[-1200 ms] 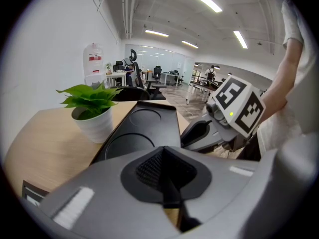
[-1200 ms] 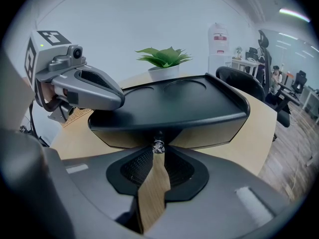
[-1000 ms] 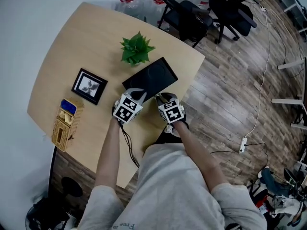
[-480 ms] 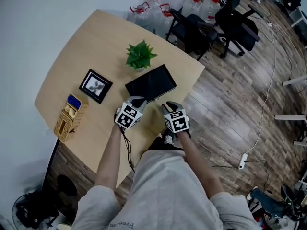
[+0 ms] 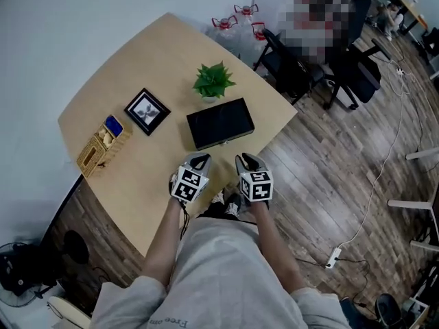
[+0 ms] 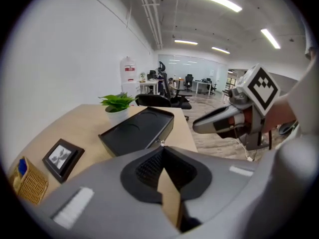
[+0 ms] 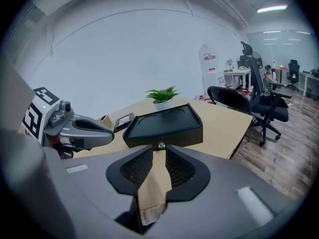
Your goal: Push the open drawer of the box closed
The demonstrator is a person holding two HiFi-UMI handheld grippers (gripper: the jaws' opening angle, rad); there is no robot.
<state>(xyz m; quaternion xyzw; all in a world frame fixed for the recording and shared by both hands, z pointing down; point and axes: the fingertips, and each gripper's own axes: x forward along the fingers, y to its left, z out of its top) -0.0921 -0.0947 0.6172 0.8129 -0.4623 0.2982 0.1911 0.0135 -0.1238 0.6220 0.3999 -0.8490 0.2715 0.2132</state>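
The black box [image 5: 221, 123] lies flat on the wooden table [image 5: 137, 67], and its drawer front with a small metal knob [image 7: 160, 145] sits flush with the box body. My left gripper [image 5: 200, 159] hangs short of the box's near side, fingertips together and empty. My right gripper [image 5: 245, 159] is beside it, jaws a narrow gap apart with only table showing between them. In the left gripper view the box [image 6: 137, 133] is ahead and the right gripper [image 6: 197, 127] is at the right. The right gripper view faces the box [image 7: 164, 121] straight on.
A potted green plant [image 5: 214, 81] stands just behind the box. A framed photo [image 5: 147, 110] and a wicker box [image 5: 103, 146] lie to the left. Office chairs [image 5: 295, 70] and water bottles [image 5: 233, 22] stand beyond the table's far edge.
Both grippers have drawn back from the box's near edge, where they were a second ago, toward the person. A strip of table now shows between them and the box.
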